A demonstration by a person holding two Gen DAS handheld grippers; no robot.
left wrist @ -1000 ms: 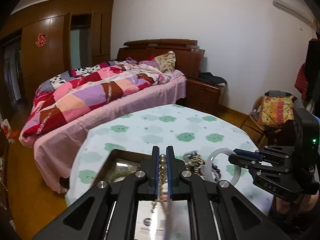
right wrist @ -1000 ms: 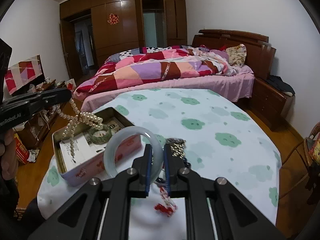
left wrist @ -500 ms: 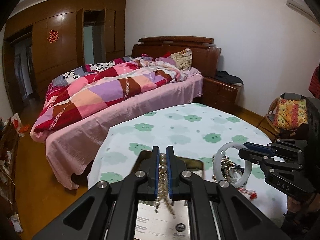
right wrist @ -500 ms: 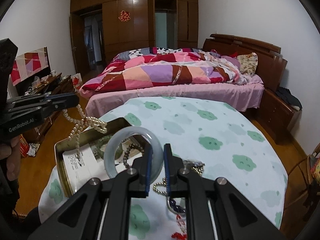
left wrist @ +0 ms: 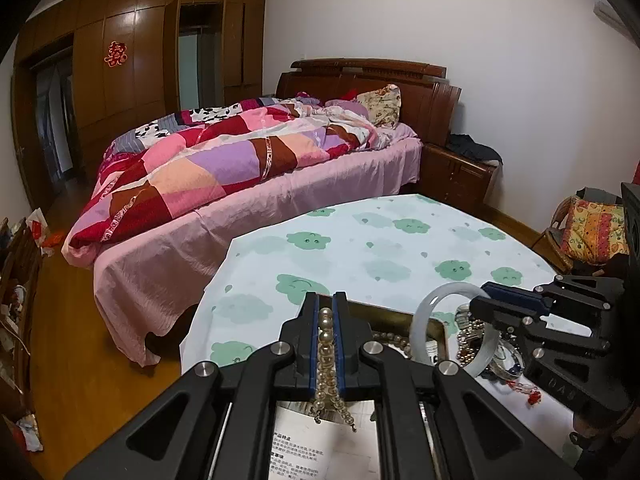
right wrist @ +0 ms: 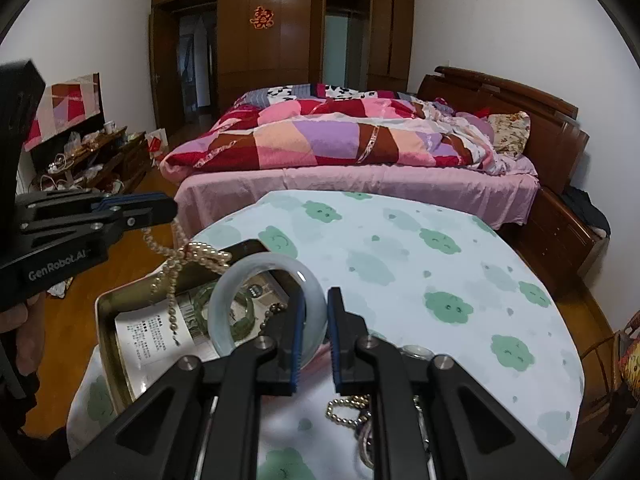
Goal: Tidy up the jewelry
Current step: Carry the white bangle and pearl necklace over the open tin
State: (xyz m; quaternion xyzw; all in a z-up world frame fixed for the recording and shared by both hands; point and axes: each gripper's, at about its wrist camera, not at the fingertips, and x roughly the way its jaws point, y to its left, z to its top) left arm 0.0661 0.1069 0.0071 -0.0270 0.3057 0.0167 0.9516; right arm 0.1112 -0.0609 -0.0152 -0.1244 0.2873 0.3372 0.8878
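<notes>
we have the left hand-held gripper (left wrist: 328, 312) clenched on a pearl necklace (right wrist: 188, 258), the strand pinched between its blue pads and the loose loops dangling under the tips. seen from the right wrist, those loops hang over the far left rim of the open tin (right wrist: 105, 320) and partly trail down inside it, above the printed leaflet (right wrist: 148, 336) that lines the bottom. a green bangle (right wrist: 240, 316) already lies in the tin.

our right hand-held gripper (right wrist: 314, 316) is clenched on the rim of a pale jade bangle (right wrist: 276, 268), which stands upright with its open ring facing the camera. the bangle is in the air at the near right edge of the tin, its far side over the tin's inside. the tin lies ahead and to the left of this gripper, its long side running away from us towards the bed (right wrist: 360, 176).

the left hand looks nearer to a drop, since the pearls already hang over the tin. on the worktop (right wrist: 400, 248), just under the right gripper, a ball chain and other loose pieces (right wrist: 360, 412) wait outside the tin.
</notes>
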